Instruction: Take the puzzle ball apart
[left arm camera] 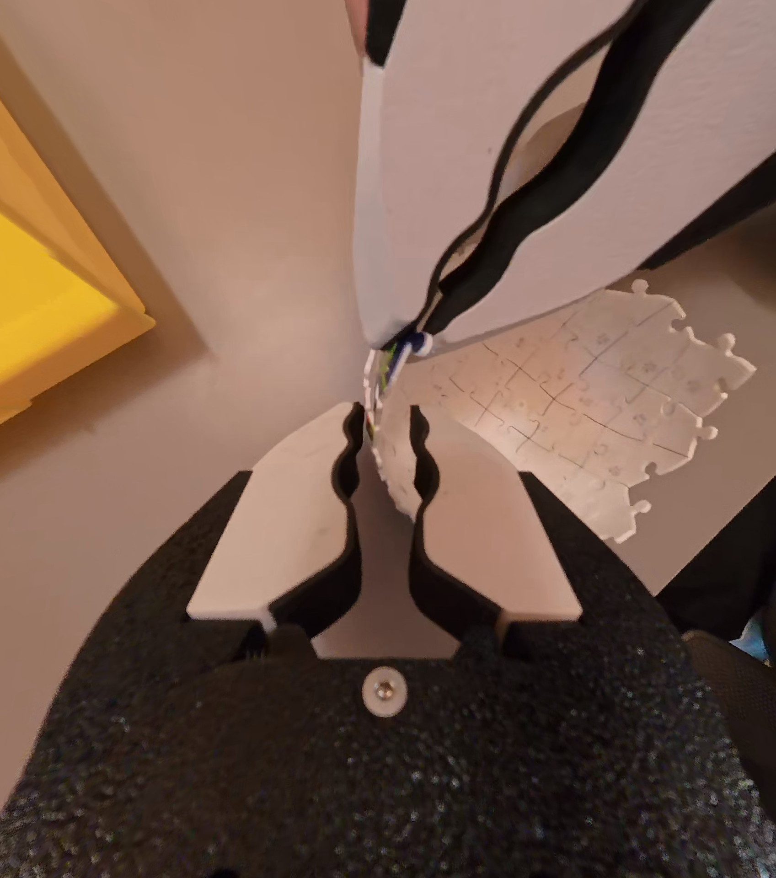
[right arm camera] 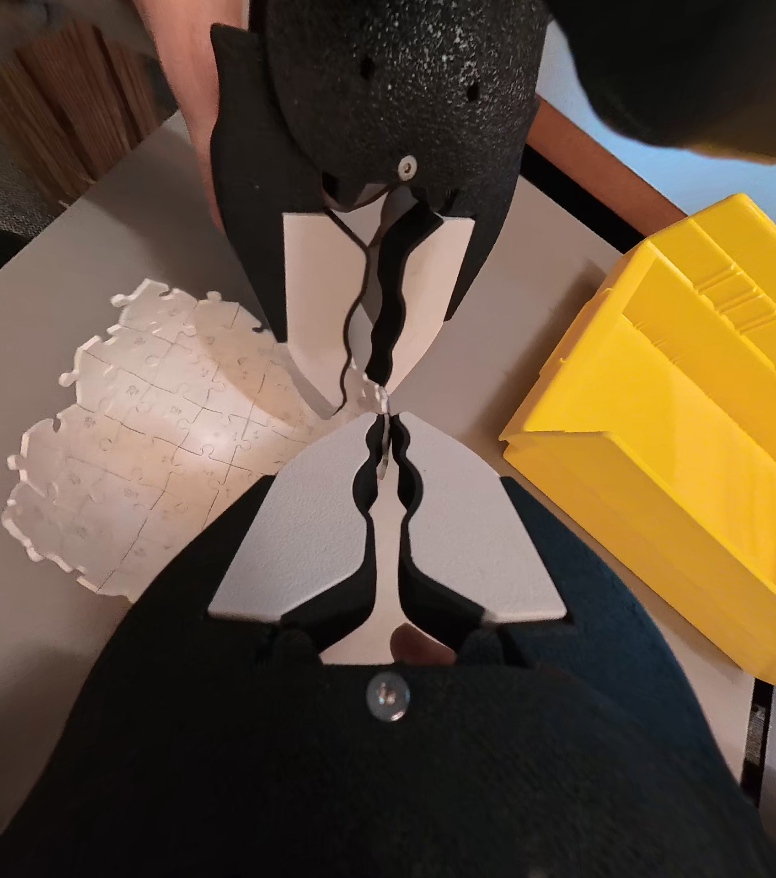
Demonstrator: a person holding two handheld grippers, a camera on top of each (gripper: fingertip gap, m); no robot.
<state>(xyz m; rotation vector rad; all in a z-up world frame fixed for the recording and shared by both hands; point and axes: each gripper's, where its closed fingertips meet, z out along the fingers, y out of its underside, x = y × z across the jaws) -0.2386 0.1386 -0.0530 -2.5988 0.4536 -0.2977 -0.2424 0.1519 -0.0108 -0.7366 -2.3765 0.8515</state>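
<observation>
The puzzle ball (right arm camera: 148,442) is a partial white shell of interlocked pieces, its concave inner side showing, with knobbed, jagged edges. In the right wrist view it fills the left middle of the frame, lying on the table (right arm camera: 105,228); in the left wrist view it (left arm camera: 590,408) spreads across the right middle. Faint marks sit on the pieces, too small to make out.

At the shell's near rim both grippers meet. The right gripper (right arm camera: 383,427), rising from the bottom of its own view, has its fingers closed almost together on a thin edge of the shell, a sliver of white piece (right arm camera: 384,456) caught between the black pads. In the left wrist view this same gripper (left arm camera: 405,347) comes down from the top of the frame, tips pinched on a bit of rim where some colour shows.

The left gripper (left arm camera: 383,413) reaches from the bottom of its view. Its fingers stand a little apart, with the curved rim of the shell between them; the rim lies against the right-hand pad, but whether the grip is tight I cannot tell. In the right wrist view it (right arm camera: 362,394) hangs from the top centre, tips down at the same rim, just beside the right gripper's tips.

A yellow bin (right arm camera: 690,427) stands on the table at the right of that view, near the grippers but apart from the shell; in the left wrist view it (left arm camera: 20,294) sits at the left edge.
</observation>
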